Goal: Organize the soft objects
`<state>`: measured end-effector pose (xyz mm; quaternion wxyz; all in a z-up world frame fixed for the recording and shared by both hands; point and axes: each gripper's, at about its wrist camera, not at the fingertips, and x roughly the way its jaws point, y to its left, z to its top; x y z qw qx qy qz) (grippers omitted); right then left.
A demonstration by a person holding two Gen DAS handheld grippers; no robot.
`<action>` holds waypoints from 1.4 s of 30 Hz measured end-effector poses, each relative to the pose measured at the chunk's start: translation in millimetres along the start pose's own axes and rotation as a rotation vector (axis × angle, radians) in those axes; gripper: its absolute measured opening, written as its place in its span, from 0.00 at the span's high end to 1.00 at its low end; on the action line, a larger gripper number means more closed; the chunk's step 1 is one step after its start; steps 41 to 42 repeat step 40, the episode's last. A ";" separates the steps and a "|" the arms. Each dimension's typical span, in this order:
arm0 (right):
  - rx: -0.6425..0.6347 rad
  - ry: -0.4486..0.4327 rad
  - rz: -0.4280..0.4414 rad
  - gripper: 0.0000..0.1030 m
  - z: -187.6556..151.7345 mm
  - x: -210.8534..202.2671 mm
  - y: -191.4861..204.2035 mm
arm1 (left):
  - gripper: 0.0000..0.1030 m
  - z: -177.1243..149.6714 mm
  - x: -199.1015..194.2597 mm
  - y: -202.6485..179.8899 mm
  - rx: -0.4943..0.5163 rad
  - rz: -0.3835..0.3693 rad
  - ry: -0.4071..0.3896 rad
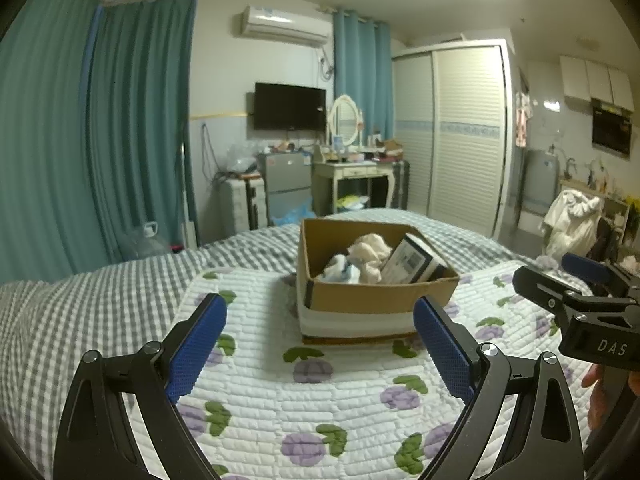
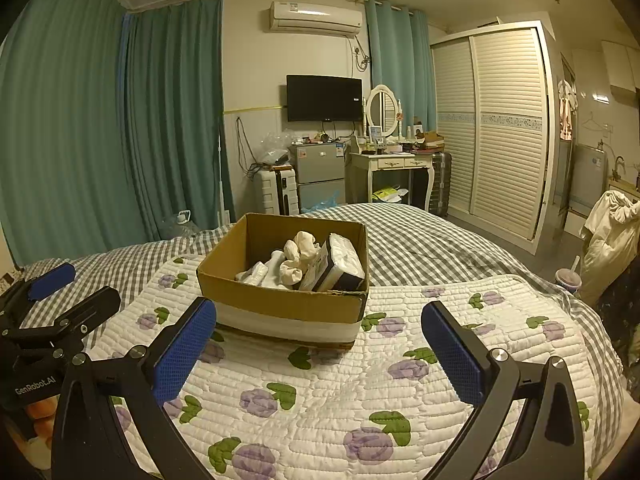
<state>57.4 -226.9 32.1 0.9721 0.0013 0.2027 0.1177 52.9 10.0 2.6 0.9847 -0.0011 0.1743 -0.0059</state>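
A cardboard box (image 1: 360,296) (image 2: 280,304) stands on a white quilt with purple flowers (image 1: 320,400) (image 2: 320,400). Inside it lie rolled cream socks (image 1: 370,256) (image 2: 298,254), white and blue cloth (image 1: 340,270), and a wrapped tissue pack (image 1: 414,260) (image 2: 340,264) leaning at the right. My left gripper (image 1: 320,344) hovers open just short of the box, nothing between its fingers. My right gripper (image 2: 320,350) is open too, equally near the box and empty. Each gripper shows at the edge of the other's view: the right one (image 1: 576,292), the left one (image 2: 60,292).
The quilt lies on a bed with a grey checked cover (image 1: 80,312) (image 2: 440,240). Beyond the bed stand a small fridge (image 2: 318,172), a white suitcase (image 2: 276,190), a dressing table (image 2: 396,172), a wardrobe (image 2: 492,128) and teal curtains (image 2: 120,120). A cup with a straw (image 2: 568,280) sits at the right.
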 end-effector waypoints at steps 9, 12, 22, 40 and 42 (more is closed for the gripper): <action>0.001 0.002 0.002 0.00 0.0 0.0 0.7 | 0.07 0.2 -0.4 1.2 -0.006 -0.004 0.003; 0.002 0.003 0.003 0.00 -0.2 0.4 1.7 | 0.07 0.3 -0.7 1.0 -0.006 -0.003 0.004; 0.007 0.004 0.005 0.00 -0.1 0.9 3.4 | 0.07 0.4 -1.0 1.9 -0.006 -0.002 0.004; 0.008 0.006 0.007 0.00 -2.2 2.7 5.6 | 0.07 -0.8 -2.4 0.8 -0.004 0.002 0.003; 0.008 0.006 0.007 0.00 -2.2 2.7 5.6 | 0.07 -0.8 -2.4 0.8 -0.004 0.002 0.003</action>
